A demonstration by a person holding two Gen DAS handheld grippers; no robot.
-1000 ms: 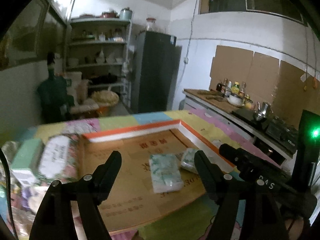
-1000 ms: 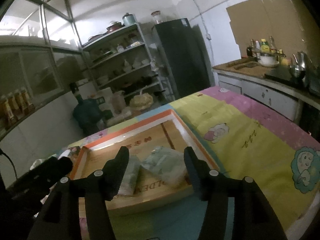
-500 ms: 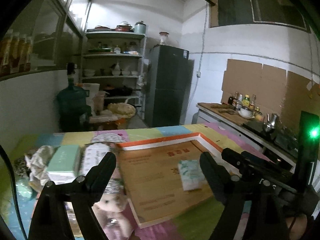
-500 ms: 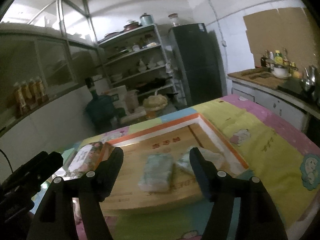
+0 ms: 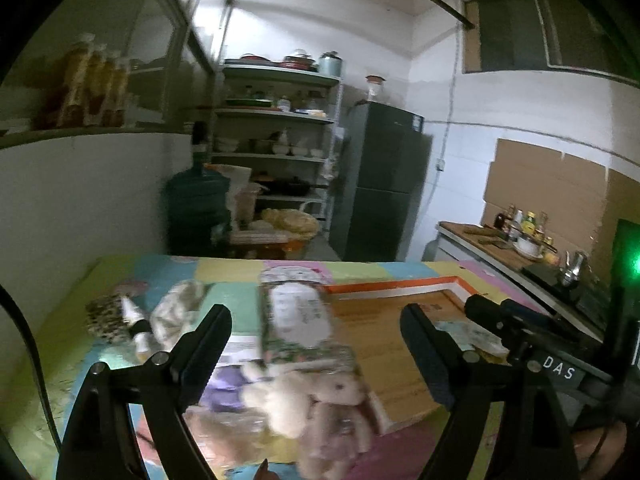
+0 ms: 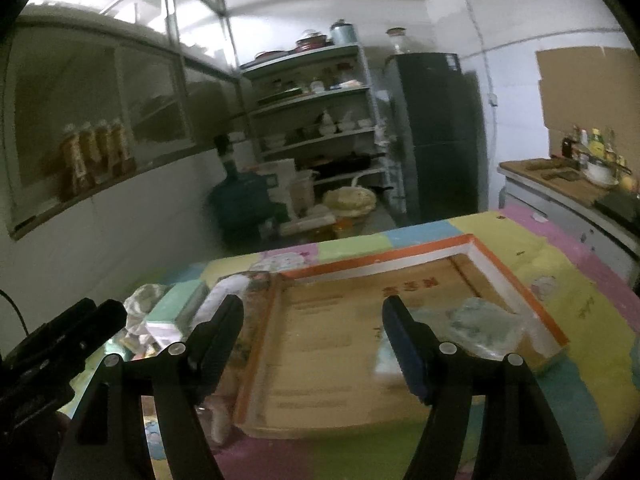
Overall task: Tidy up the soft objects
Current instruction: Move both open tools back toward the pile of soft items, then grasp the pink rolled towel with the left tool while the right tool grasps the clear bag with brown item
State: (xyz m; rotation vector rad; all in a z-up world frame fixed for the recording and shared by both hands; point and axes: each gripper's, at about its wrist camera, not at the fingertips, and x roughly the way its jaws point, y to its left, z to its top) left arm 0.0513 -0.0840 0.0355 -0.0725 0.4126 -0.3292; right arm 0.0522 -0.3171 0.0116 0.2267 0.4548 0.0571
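Between the spread fingers of the left gripper [image 5: 316,356] lies a pale plush toy [image 5: 308,392], blurred, with a floral wipes pack [image 5: 294,320] just beyond it and a crumpled cloth [image 5: 180,304] off toward the left finger. A second ago this same view was filled by the orange-rimmed box lid [image 5: 392,286] with tissue packs between the fingers; now the lid sits ahead and to the right finger's side, so the view has swung over to the heap of unsorted things. The jaws have just been opening and stand wide, empty, nothing pressed. That reads as one delivery finished and the next pick being lined up, likely the plush toy. Counted here: one plush toy, one wipes pack, one cloth, one tissue pack [image 5: 468,334] showing past the right finger; other soft bits in the heap are too smeared to count.

Ahead of the right gripper [image 6: 312,320] the bare floor of the box lid [image 6: 384,256] now fills the gap between the fingers, where a second ago packs lay. Its jaws have also just been opening, and hold nothing. Two tissue packs [image 6: 480,322] lie in the lid beyond the right finger, close together. Past the left finger sit one mint-green box [image 6: 172,304] and the wipes pack [image 6: 224,292], outside the lid and not yet sorted.
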